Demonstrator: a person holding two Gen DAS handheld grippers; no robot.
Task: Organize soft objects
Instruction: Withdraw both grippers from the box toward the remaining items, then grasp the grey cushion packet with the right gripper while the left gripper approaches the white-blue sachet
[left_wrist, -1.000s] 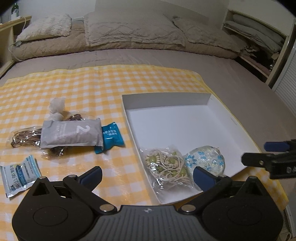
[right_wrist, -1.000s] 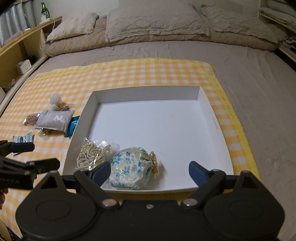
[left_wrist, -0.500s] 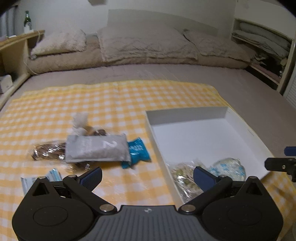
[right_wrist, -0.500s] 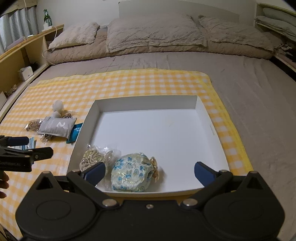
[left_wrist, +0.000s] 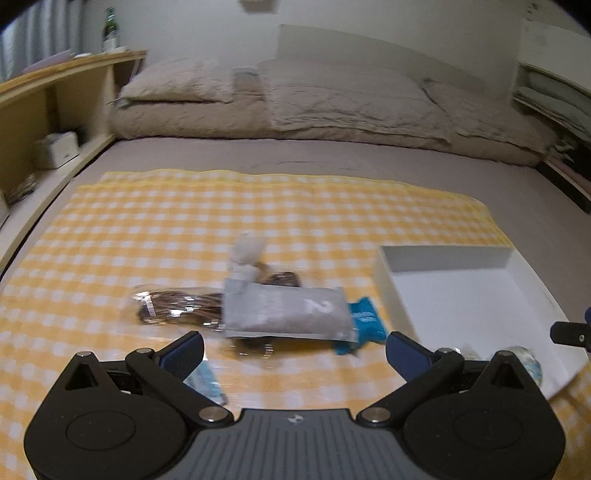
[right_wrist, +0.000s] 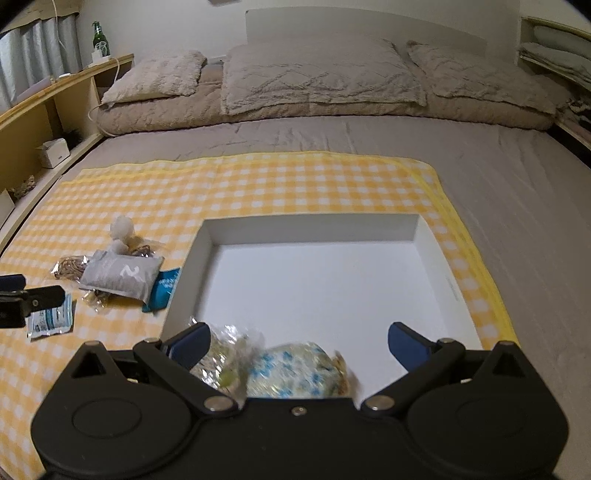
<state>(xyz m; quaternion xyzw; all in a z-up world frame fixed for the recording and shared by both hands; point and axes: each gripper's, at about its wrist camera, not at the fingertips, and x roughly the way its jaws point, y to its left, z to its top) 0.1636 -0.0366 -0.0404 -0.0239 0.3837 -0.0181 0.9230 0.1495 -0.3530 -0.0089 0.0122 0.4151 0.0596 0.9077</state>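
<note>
A bed (right_wrist: 480, 177) with grey-brown bedding is observed, with pillows (right_wrist: 317, 74) ranged along its head. A yellow-and-white checked cloth (right_wrist: 280, 184) is spread flat over the bed. A white shallow box (right_wrist: 314, 225) is set on the right part of the cloth; most of its floor is bare.

Two items are recorded inside the box, at its near left corner: a floral pouch (right_wrist: 295, 376) in blue and cream, and, just beside it on the left, a clear bag of pale cord (right_wrist: 225, 358). Both are partly hidden behind the right gripper body.

The remaining items are found on the cloth to the left of the box, well apart from the pouch. A grey packet marked "2" (left_wrist: 288, 310) is laid across a clear bag of brown cord (left_wrist: 173, 306). A teal packet (left_wrist: 364, 321) is seen protruding from under the grey packet's right end, close to the box wall. A white fluffy item (left_wrist: 245, 254) is noted at the far edge of the grey packet. A small blue-and-white sachet (right_wrist: 51, 317) is lying nearer the camera, apart from the pile.

The left gripper (left_wrist: 293, 349) is held above the cloth, its fingers (left_wrist: 184, 350) spread wide with nothing between them. The right gripper (right_wrist: 295, 341) is held over the near edge of the box, fingers (right_wrist: 406, 341) likewise spread apart and holding nothing
</note>
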